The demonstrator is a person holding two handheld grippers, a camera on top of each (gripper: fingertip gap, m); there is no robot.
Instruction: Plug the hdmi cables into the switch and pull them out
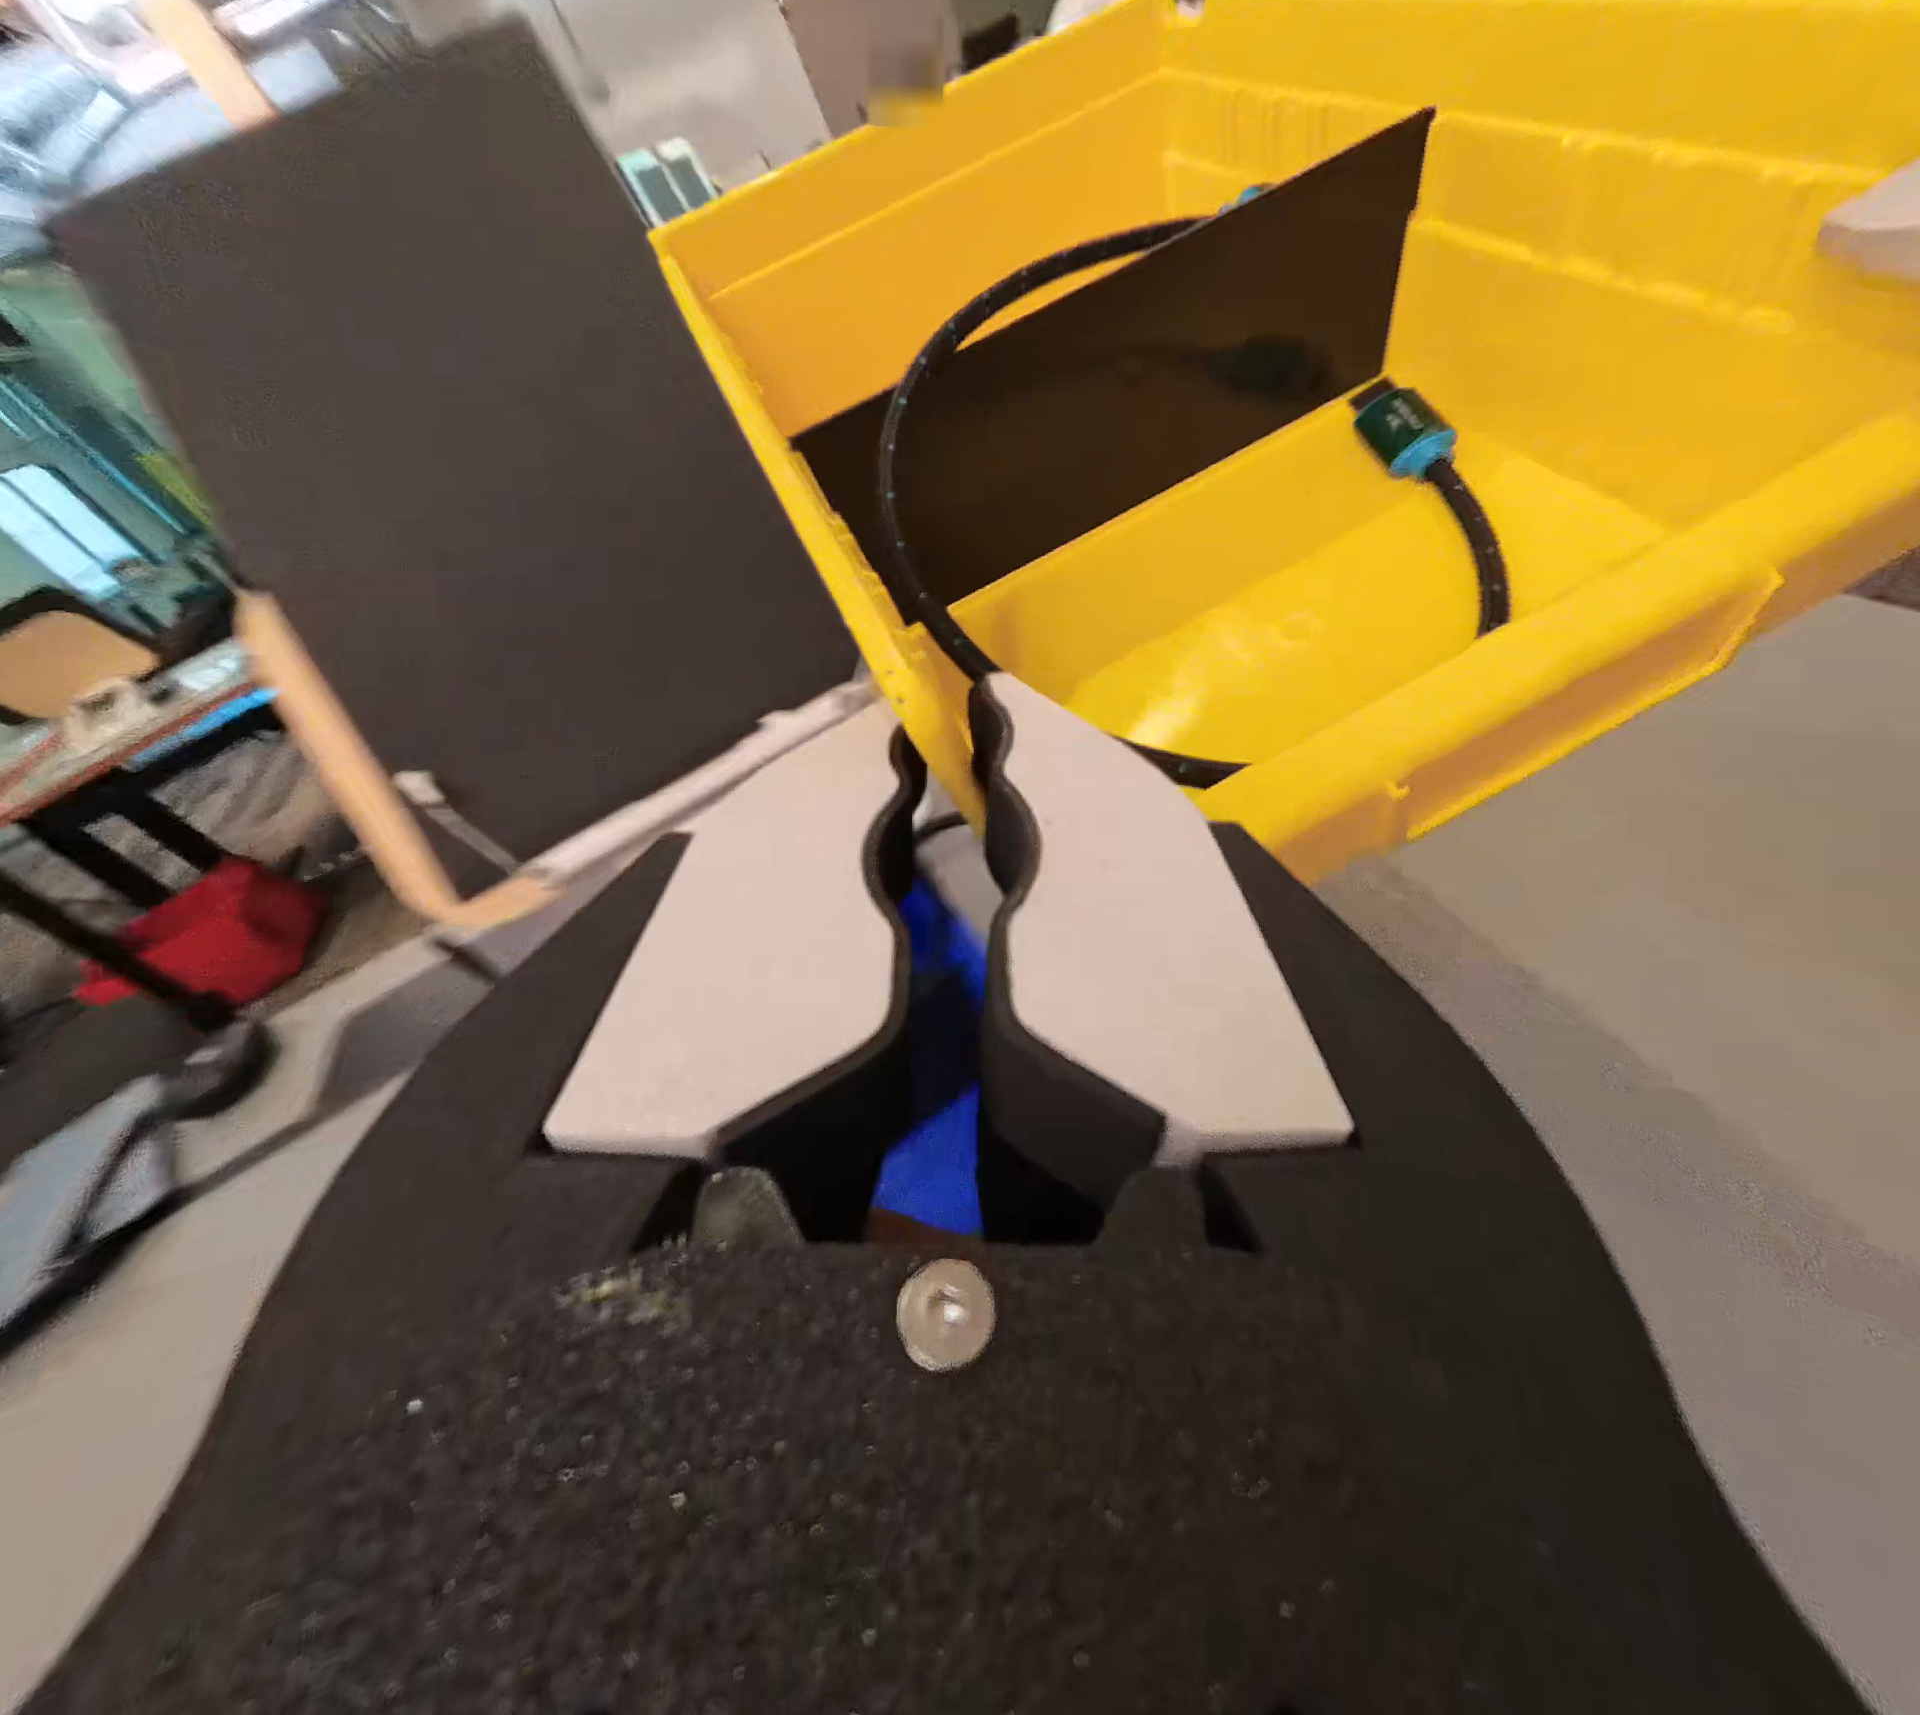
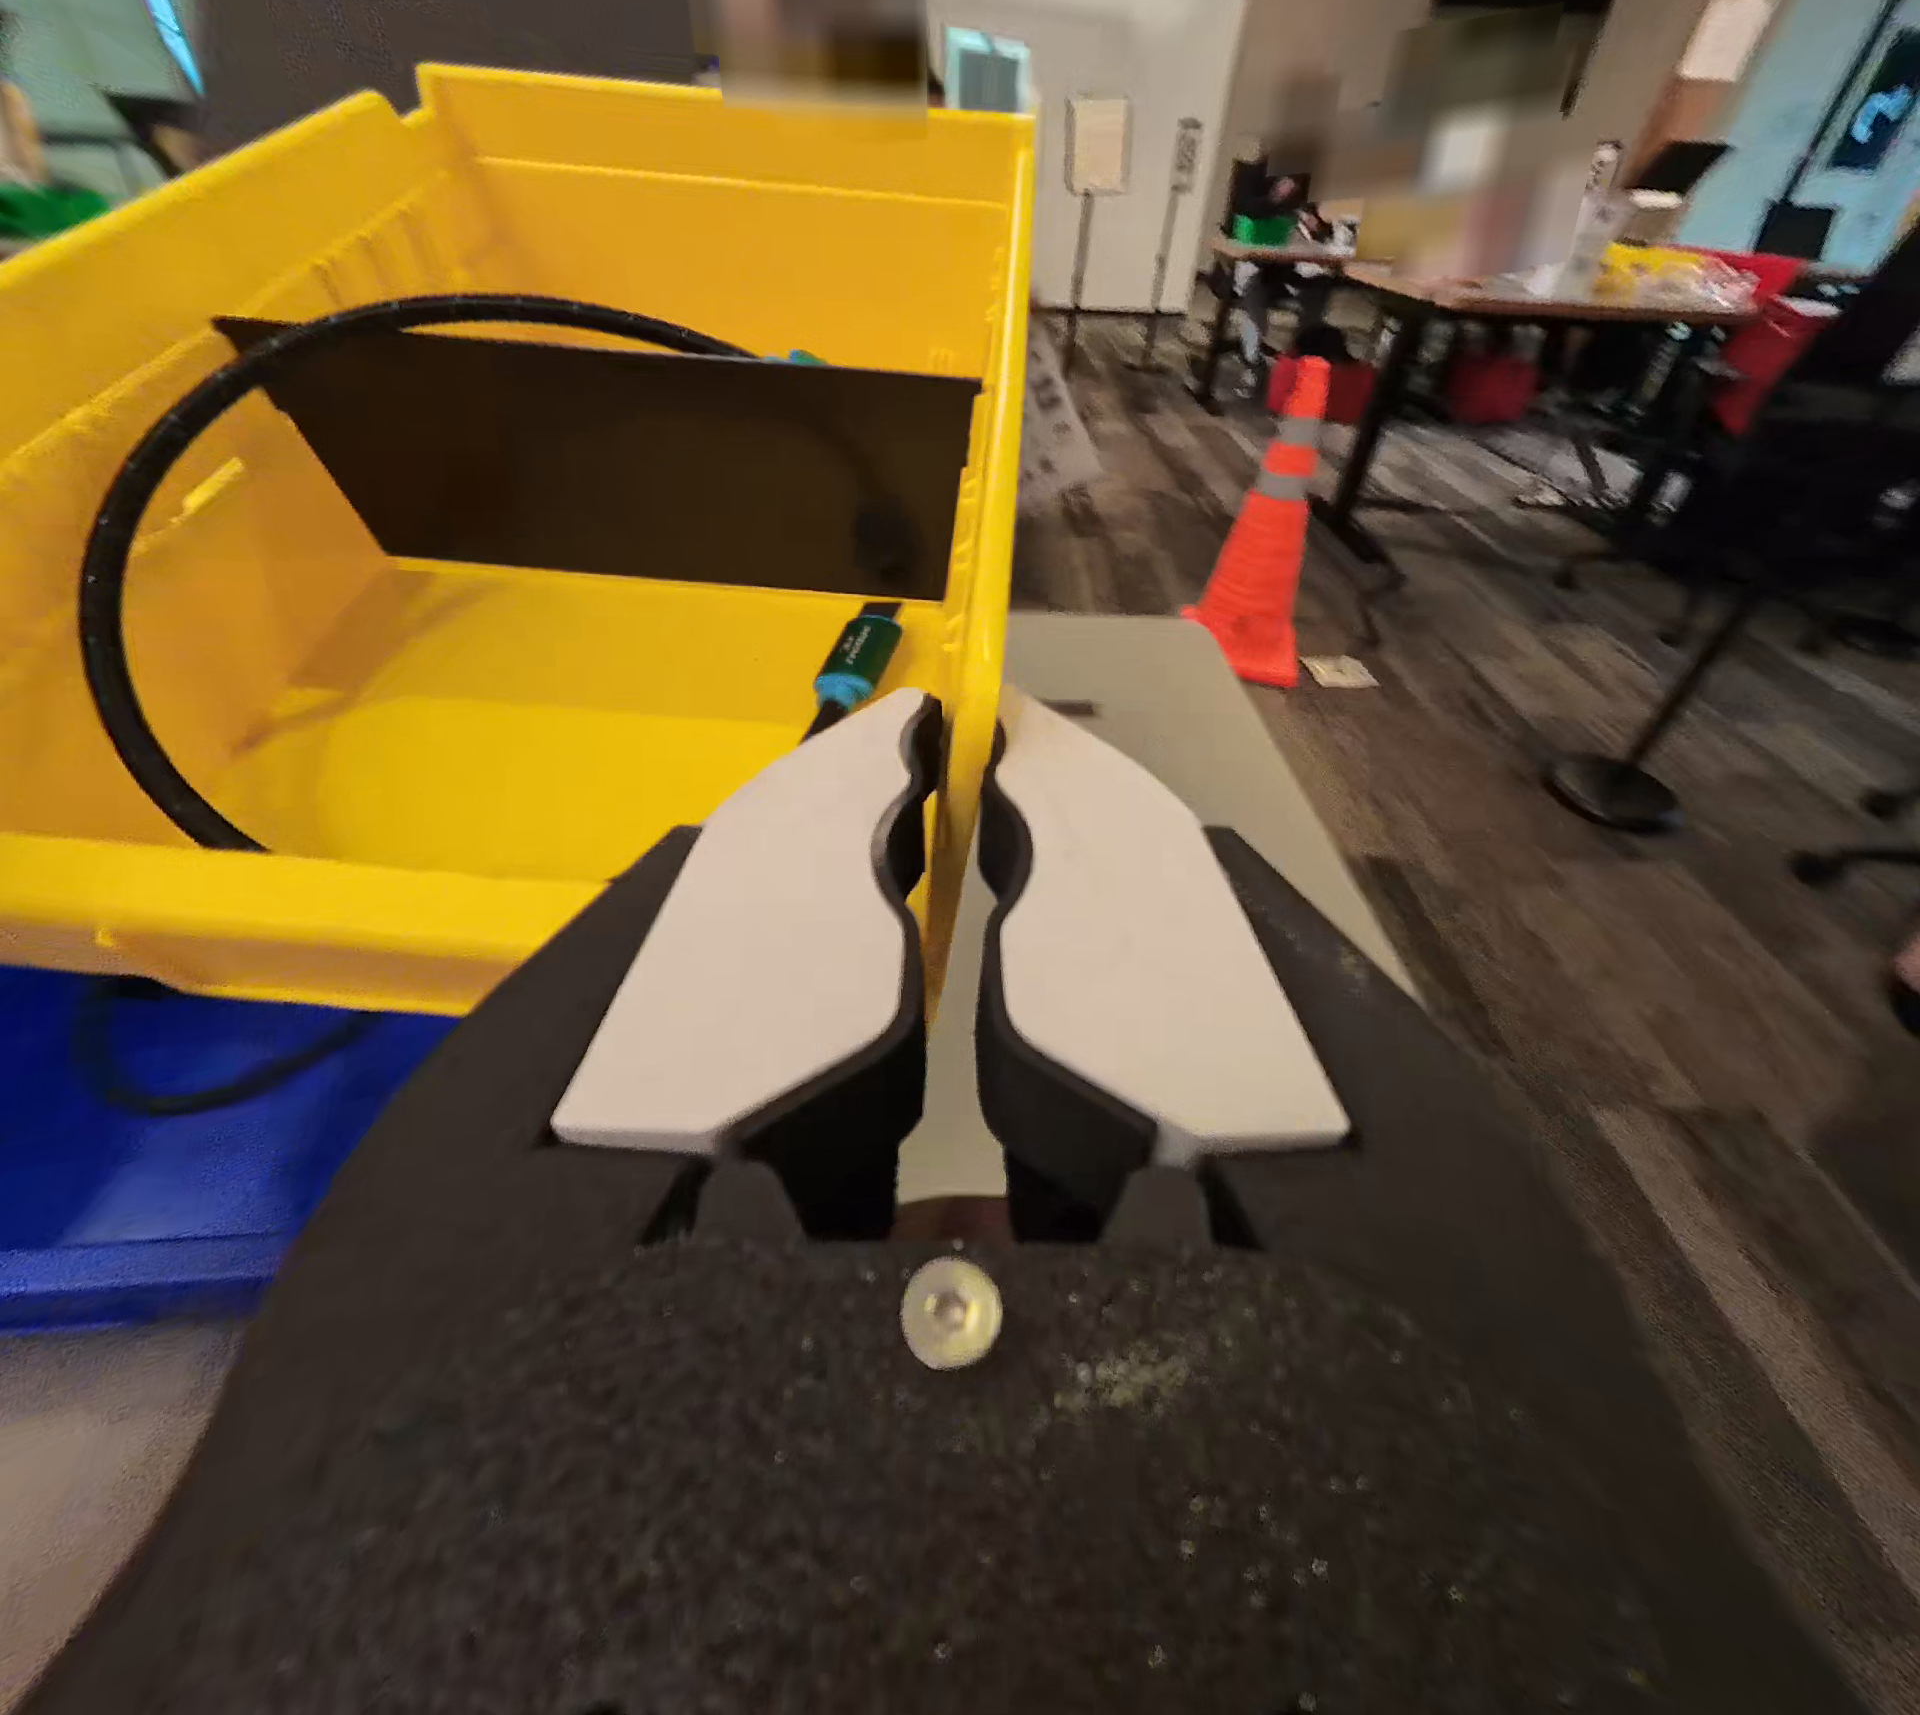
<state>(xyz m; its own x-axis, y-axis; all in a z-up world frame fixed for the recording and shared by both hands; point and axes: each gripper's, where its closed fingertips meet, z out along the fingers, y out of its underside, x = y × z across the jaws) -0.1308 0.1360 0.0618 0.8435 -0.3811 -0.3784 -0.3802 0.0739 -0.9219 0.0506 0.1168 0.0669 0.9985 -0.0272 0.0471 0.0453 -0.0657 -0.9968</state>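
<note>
Apparently both grippers are pinching the yellow plastic bin (image 2: pixel 727 211) walls, left gripper (image 1: pixel 948 730) and right gripper (image 2: pixel 966 720) each nearly closed on a rim; the black braided HDMI cable (image 2: pixel 104 585) with green plug (image 2: pixel 857 652) is lying inside. Judging, next comes releasing, grasping the plug; plug lettering is unreadable, and the switch isn't showing

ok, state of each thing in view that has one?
Left tool: shut on bin wall.
Right tool: shut on bin wall.
Bin: yellow, gripped on two sides, tilted in the left view.
Divider: upright across bin.
Cable: looped over divider, near plug loose on bin floor.
</note>
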